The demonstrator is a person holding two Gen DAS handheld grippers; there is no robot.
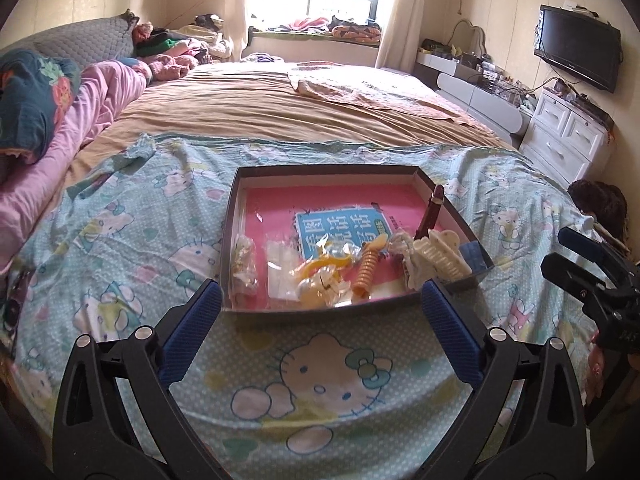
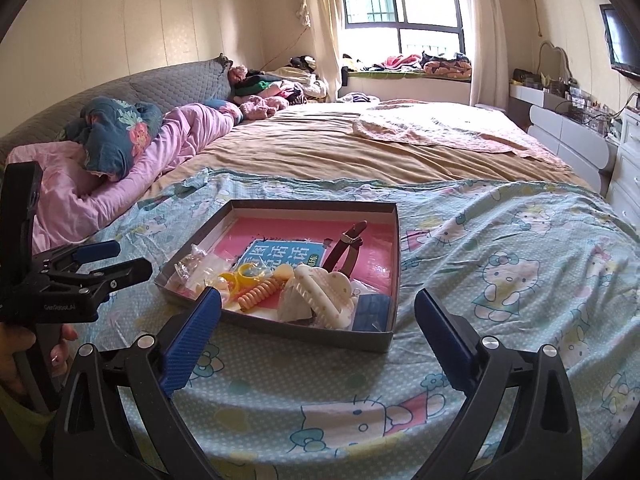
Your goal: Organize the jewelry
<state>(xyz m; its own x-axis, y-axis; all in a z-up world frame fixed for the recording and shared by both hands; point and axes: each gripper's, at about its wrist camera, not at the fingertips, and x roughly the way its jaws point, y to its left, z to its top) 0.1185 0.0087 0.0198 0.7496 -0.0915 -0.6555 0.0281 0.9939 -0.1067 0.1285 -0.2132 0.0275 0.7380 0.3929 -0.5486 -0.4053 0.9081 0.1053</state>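
A shallow dark box (image 1: 229, 236) (image 2: 394, 264) lies on the Hello Kitty sheet. Inside, on a pink book, lie a cream hair claw (image 1: 438, 256) (image 2: 320, 296), an orange spiral hair tie (image 1: 366, 270) (image 2: 258, 294), a yellow ring in plastic (image 1: 320, 276) (image 2: 240, 276), a dark red clip (image 1: 432, 210) (image 2: 348, 246), small clear bags (image 1: 245, 268) (image 2: 192, 266) and a blue pad (image 1: 474, 254) (image 2: 372, 312). My left gripper (image 1: 320, 304) is open and empty just before the box's near edge; it also shows in the right wrist view (image 2: 120, 262). My right gripper (image 2: 318, 316) is open and empty over the box's near corner; it also shows in the left wrist view (image 1: 576, 256).
The bed carries a tan sheet (image 1: 280, 108), a pink quilt (image 1: 100, 100) and pillows (image 2: 116, 136) at the left. White drawers (image 1: 568, 136) and a wall TV (image 1: 578, 52) stand at the right. A window seat with clothes (image 2: 408, 64) is at the back.
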